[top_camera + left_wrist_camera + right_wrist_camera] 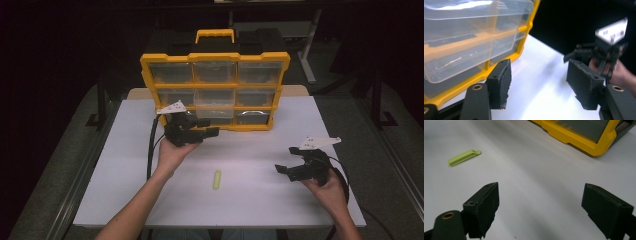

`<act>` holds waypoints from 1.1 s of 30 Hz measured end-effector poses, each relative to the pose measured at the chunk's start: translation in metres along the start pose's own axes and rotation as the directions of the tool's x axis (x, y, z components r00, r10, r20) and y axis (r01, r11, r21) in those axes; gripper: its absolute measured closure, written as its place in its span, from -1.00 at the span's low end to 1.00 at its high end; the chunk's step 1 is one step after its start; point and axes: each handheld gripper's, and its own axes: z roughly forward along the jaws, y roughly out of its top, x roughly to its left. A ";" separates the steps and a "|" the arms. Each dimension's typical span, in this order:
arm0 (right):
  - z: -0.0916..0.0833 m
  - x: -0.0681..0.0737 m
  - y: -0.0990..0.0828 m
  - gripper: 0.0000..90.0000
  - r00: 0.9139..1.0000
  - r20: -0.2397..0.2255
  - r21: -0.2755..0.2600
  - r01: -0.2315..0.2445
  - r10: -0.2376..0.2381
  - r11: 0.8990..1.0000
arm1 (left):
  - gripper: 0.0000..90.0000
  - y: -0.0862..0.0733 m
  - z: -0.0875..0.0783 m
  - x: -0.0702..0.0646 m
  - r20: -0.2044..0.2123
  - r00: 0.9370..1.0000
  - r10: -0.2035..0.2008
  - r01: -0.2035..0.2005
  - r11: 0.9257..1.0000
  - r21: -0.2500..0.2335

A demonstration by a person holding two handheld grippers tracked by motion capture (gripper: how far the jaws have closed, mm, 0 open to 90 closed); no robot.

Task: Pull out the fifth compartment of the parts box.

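The left gripper (202, 129) hovers just in front of the organizer's (215, 57) lower left, jaws apart with nothing between them. In the left gripper view they stand wide over bare table (541, 75), the near edge of a pulled-out drawer (474, 27) just above and left of the left jaw. The organizer, a yellow-framed case, stands upright at the far middle of the table (130, 170), with a yellow handle (215, 35) on top and three rows of three clear drawers. One drawer (214, 103), the middle one of the middle row, sticks out toward the near side; it is clear plastic, and its contents cannot be made out (glare and blur wash over the walls). The other drawers sit flush, and what they hold is likewise too dim to tell. The bottom row is partly hidden behind the left gripper and the open drawer. Near the table's middle, well apart from both grippers, lies a small green clip (217, 179), flat on the table; in the right gripper view it lies at the far left (464, 157), and the organizer's corner (596, 150) is cut off at the top right. The right gripper (286, 170) is held low at the right, jaws wide and empty, pointing left toward the clip.
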 end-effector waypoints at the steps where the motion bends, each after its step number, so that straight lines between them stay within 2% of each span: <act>1: 0.000 0.000 0.000 -0.70 1.000 0.000 0.000 0.001 -0.001 1.000 | -0.22 0.000 0.000 -0.001 0.001 1.000 0.016 -0.016 1.000 0.011; 4: 0.000 0.001 0.000 -0.70 1.000 0.001 -0.001 0.004 -0.004 1.000 | -0.22 0.003 -0.002 -0.003 0.005 0.998 0.065 -0.065 0.997 0.049; 6: 0.001 0.000 0.000 -0.70 1.000 -0.003 0.003 0.002 -0.002 1.000 | -0.22 0.005 -0.003 -0.005 0.012 0.994 0.105 -0.106 0.991 0.079; 8: 0.001 0.001 0.000 -0.70 1.000 -0.003 0.005 0.003 -0.003 1.000 | -0.21 0.008 -0.003 -0.009 0.035 0.990 0.137 -0.140 0.983 0.121; 10: 0.001 0.000 0.000 -0.70 1.000 -0.003 0.003 0.006 -0.006 1.000 | -0.21 0.010 -0.004 -0.012 0.041 0.982 0.183 -0.187 0.969 0.161; 13: 0.001 0.000 0.000 -0.70 1.000 -0.008 0.002 0.003 -0.003 1.000 | -0.22 0.014 -0.005 -0.015 0.059 0.972 0.229 -0.236 0.950 0.203; 15: 0.002 0.000 0.000 -0.70 1.000 -0.009 0.006 0.005 -0.004 1.000 | -0.24 0.016 -0.006 -0.018 0.067 0.967 0.248 -0.256 0.943 0.214; 16: 0.002 0.001 0.000 -0.70 1.000 -0.009 0.008 0.005 -0.005 1.000 | -0.25 0.018 -0.006 -0.019 0.075 0.961 0.268 -0.278 0.934 0.226; 18: 0.002 0.001 0.000 -0.70 1.000 -0.009 0.007 0.010 -0.010 1.000 | -0.27 0.020 -0.007 -0.020 0.085 0.954 0.287 -0.299 0.925 0.236; 19: 0.002 0.001 0.000 -0.70 1.000 -0.010 0.005 0.005 -0.005 1.000 | -0.27 0.021 -0.007 -0.021 0.091 0.949 0.302 -0.316 0.917 0.244; 21: 0.003 0.001 0.000 -0.70 1.000 -0.012 0.009 0.006 -0.006 1.000 | -0.28 0.024 -0.008 -0.023 0.106 0.941 0.321 -0.338 0.906 0.255; 23: 0.003 0.001 0.000 -0.70 1.000 -0.018 0.016 0.001 0.000 1.000 | -0.29 0.026 -0.008 -0.024 0.121 0.936 0.331 -0.352 0.899 0.262; 25: 0.004 0.000 0.000 -0.70 1.000 -0.019 0.018 0.007 -0.006 1.000 | -0.29 0.028 -0.008 -0.026 0.127 0.933 0.337 -0.359 0.894 0.268; 26: 0.004 0.001 0.000 -0.70 1.000 -0.020 0.018 0.007 -0.007 1.000 | -0.29 0.029 -0.008 -0.026 0.129 0.929 0.346 -0.369 0.887 0.278; 27: 0.004 0.001 0.000 -0.70 1.000 -0.020 0.018 0.007 -0.007 1.000 | -0.29 0.029 -0.008 -0.026 0.129 0.929 0.346 -0.369 0.887 0.278; 28: 0.004 0.001 0.000 -0.70 1.000 -0.019 0.016 0.007 -0.007 1.000 | -0.29 0.032 -0.009 -0.026 0.135 0.925 0.356 -0.381 0.881 0.280; 30: 0.004 0.001 0.000 -0.70 1.000 -0.019 0.015 0.010 -0.010 1.000 | -0.29 0.035 -0.010 -0.026 0.139 0.922 0.363 -0.388 0.873 0.295; 33: 0.003 0.001 0.000 -0.70 1.000 -0.022 0.017 0.010 -0.009 1.000 | -0.29 0.039 -0.011 -0.027 0.143 0.919 0.368 -0.395 0.870 0.297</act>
